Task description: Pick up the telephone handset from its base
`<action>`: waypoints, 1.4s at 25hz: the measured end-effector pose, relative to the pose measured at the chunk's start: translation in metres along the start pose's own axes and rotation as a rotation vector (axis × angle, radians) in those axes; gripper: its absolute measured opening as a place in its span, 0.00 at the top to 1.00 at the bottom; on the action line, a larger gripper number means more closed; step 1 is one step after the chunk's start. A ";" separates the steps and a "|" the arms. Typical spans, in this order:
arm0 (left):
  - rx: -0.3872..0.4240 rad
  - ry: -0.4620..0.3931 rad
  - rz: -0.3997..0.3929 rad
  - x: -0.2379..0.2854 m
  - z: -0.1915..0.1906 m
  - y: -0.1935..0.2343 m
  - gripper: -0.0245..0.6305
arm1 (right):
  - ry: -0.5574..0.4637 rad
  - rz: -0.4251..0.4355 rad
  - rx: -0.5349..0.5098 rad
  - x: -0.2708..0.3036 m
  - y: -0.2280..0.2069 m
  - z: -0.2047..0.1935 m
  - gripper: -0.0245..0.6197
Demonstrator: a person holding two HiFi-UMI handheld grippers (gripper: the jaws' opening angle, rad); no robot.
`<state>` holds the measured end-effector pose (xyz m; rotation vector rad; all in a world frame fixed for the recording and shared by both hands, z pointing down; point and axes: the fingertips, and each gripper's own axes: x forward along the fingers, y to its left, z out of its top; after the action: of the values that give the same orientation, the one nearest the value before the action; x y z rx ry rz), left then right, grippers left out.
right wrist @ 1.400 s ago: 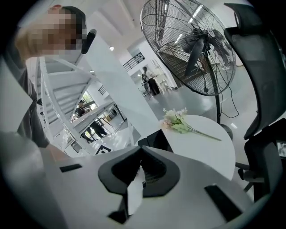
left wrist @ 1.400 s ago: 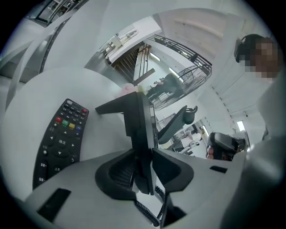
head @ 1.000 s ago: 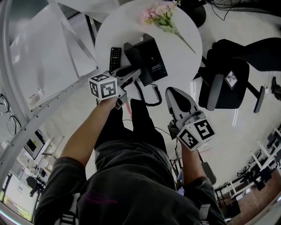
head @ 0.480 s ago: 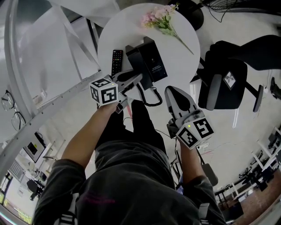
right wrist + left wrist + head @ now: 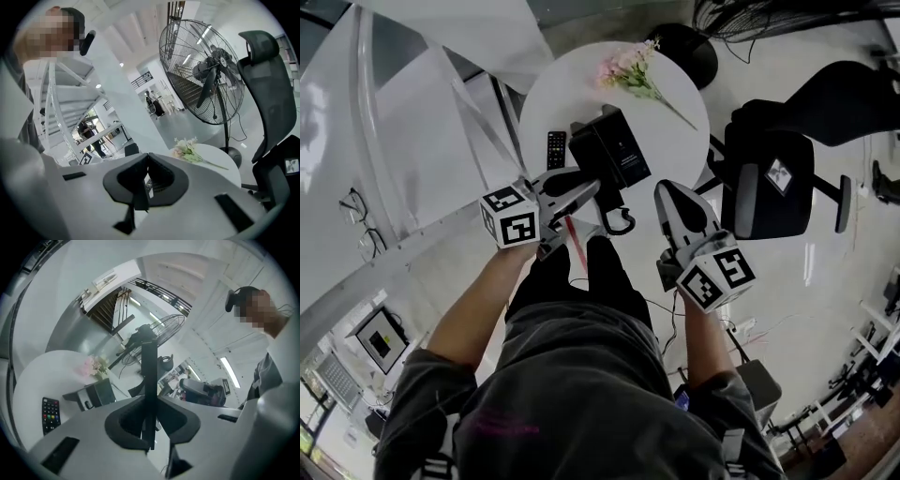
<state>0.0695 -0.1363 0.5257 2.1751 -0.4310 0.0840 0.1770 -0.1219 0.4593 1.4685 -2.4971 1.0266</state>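
left gripper (image 5: 584,190), jaws just closing, apparently clamps the handset (image 5: 565,178) off its base (image 5: 614,150); right gripper (image 5: 142,186) closed, empty.

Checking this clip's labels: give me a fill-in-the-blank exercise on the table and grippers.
The left gripper is shut on the telephone ____.
In the head view, the remote control lies ____ of the telephone base on the round table.
The right gripper, shut, holds ____.
Missing: handset; left; nothing.
Note: the left gripper's jaws have just been closing, handset between them.
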 end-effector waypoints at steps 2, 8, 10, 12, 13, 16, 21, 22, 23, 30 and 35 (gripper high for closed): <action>0.036 -0.004 -0.013 -0.005 0.012 -0.013 0.84 | -0.021 -0.010 -0.006 -0.005 0.003 0.005 0.93; 0.154 -0.010 -0.040 -0.027 0.043 -0.055 0.84 | -0.088 -0.032 -0.042 -0.023 0.019 0.029 0.93; 0.185 -0.019 -0.050 -0.035 0.049 -0.067 0.84 | -0.109 -0.036 -0.053 -0.028 0.025 0.036 0.93; 0.214 -0.031 -0.060 -0.043 0.056 -0.080 0.84 | -0.130 -0.039 -0.064 -0.034 0.032 0.043 0.93; 0.226 -0.034 -0.062 -0.047 0.059 -0.087 0.84 | -0.139 -0.039 -0.068 -0.037 0.036 0.046 0.93; 0.265 -0.037 -0.065 -0.056 0.072 -0.106 0.84 | -0.165 -0.035 -0.082 -0.042 0.045 0.056 0.93; 0.356 -0.057 -0.092 -0.075 0.087 -0.133 0.84 | -0.204 -0.034 -0.115 -0.051 0.063 0.067 0.93; 0.373 -0.063 -0.098 -0.080 0.091 -0.139 0.84 | -0.212 -0.035 -0.123 -0.053 0.068 0.070 0.93; 0.389 -0.069 -0.104 -0.084 0.094 -0.145 0.84 | -0.218 -0.036 -0.132 -0.055 0.073 0.073 0.93; 0.462 -0.108 -0.155 -0.105 0.111 -0.180 0.84 | -0.263 -0.044 -0.184 -0.068 0.101 0.090 0.93; 0.508 -0.127 -0.188 -0.120 0.114 -0.202 0.84 | -0.292 -0.045 -0.210 -0.078 0.122 0.094 0.93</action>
<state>0.0135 -0.0838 0.2764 2.7217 -0.2944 -0.0563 0.1467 -0.0777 0.2949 1.7028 -2.6465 0.5543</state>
